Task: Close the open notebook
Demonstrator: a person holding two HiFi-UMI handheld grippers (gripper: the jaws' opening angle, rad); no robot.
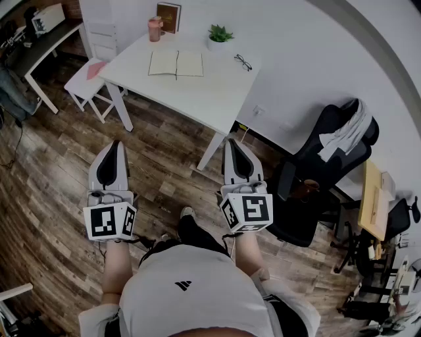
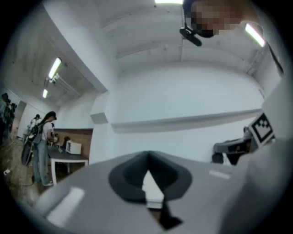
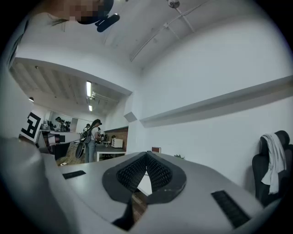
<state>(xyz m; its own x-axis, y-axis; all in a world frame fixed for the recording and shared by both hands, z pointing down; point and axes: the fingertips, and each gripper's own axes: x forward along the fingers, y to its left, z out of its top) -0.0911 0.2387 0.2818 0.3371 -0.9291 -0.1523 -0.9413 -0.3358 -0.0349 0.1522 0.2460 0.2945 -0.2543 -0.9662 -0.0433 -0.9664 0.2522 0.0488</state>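
Note:
The open notebook [image 1: 176,64] lies flat on the white table [image 1: 197,92] at the far side of the room, well away from both grippers. I hold both grippers low over the wooden floor, pointing toward the table. In the head view my left gripper [image 1: 116,144] has its jaws together with nothing in them. My right gripper [image 1: 231,141] is also shut and empty, its tip close to the table's near leg. The left gripper [image 2: 147,156] and the right gripper [image 3: 146,156] both show their pads meeting in their own views. Neither of those views shows the notebook.
On the table stand a pink cup [image 1: 154,29], a brown book [image 1: 169,16], a small plant [image 1: 220,36] and glasses [image 1: 243,62]. A white chair [image 1: 89,80] stands left of the table and a black office chair [image 1: 322,168] at the right. People stand by a far desk [image 2: 43,146].

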